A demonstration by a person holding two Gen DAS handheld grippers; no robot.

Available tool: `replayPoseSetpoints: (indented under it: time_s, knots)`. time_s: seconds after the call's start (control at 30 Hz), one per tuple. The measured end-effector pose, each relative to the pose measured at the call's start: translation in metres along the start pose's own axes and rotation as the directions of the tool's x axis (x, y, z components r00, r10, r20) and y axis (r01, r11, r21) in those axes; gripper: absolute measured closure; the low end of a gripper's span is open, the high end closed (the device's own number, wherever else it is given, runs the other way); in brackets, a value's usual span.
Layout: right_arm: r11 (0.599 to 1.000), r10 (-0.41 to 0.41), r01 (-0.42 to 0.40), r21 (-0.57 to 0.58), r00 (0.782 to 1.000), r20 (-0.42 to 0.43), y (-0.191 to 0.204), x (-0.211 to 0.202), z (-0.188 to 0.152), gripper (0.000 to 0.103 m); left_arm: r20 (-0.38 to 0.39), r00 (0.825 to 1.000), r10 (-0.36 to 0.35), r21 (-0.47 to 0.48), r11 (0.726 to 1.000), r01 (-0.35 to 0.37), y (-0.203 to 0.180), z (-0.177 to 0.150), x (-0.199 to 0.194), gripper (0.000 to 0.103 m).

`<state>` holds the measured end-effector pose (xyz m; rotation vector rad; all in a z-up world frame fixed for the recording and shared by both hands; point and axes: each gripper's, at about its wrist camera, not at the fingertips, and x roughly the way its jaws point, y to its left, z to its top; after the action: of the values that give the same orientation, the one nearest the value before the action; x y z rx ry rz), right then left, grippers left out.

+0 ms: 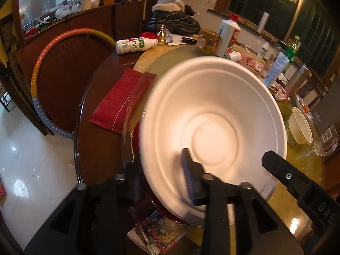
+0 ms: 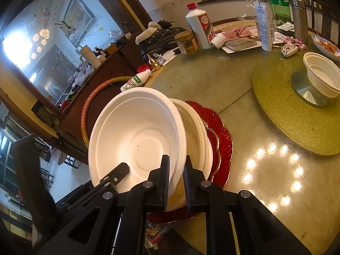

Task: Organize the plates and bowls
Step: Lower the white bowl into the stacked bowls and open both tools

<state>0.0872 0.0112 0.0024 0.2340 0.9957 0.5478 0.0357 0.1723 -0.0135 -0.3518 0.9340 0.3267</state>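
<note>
Black tongs fill the bottom of both views. From the left wrist camera, my left tongs (image 1: pixel 163 182) are clamped on the near rim of a white bowl (image 1: pixel 212 131): one finger (image 1: pixel 189 178) presses inside the bowl, the other sits behind its outer wall. The bowl is tilted, its opening facing the camera, and it blocks much of the table (image 1: pixel 102 148) behind it.

To its left, a folded red cloth (image 1: pixel 119 99) lies on the dark table edge, and a striped hoop (image 1: pixel 42 80) leans against a cabinet beyond. Behind the bowl stand a toppled white and green bottle (image 1: pixel 133 45), a brown jar (image 1: pixel 207 40) and a tall white bottle (image 1: pixel 228 37). At far right sits a small cream bowl (image 1: pixel 301 127). My right tongs (image 1: pixel 284 174) enter from the lower right.

From the right wrist camera, my right tongs (image 2: pixel 176 170) are closed on the same bowl's rim (image 2: pixel 136 136), one finger inside, one outside. Just right of it, a second white bowl (image 2: pixel 197 140) rests on a red scalloped plate (image 2: pixel 223 140). Well apart at far right, a ribbed white bowl (image 2: pixel 323 78) sits tilted on a metal hub over a gold turntable mat (image 2: pixel 297 123).
</note>
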Motion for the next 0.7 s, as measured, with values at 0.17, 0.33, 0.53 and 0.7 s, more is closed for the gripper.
replayPoseSetpoints:
  time_s: [0.17,0.33,0.53,0.7]
  knots:
    - [0.999,0.039,-0.039,0.005,0.999,0.025,-0.005,-0.012,0.001,0.066,0.026,1.000,0.012,0.004,1.000,-0.012,0.001,0.003,-0.008,0.041]
    - [0.995,0.094,-0.096,0.018,0.992,0.085,-0.016,-0.035,0.004,0.040,0.118,0.991,0.062,-0.083,0.995,-0.052,0.010,0.007,-0.029,0.041]
    - [0.979,0.146,-0.165,0.119,0.977,0.154,-0.077,-0.078,0.013,0.033,0.273,0.962,0.000,-0.042,0.999,0.012,-0.040,0.014,-0.066,0.019]
    - [0.960,0.044,-0.103,0.260,0.974,0.224,-0.157,-0.112,0.024,0.024,0.183,0.965,-0.188,0.200,0.968,0.151,-0.146,0.015,-0.057,0.019]
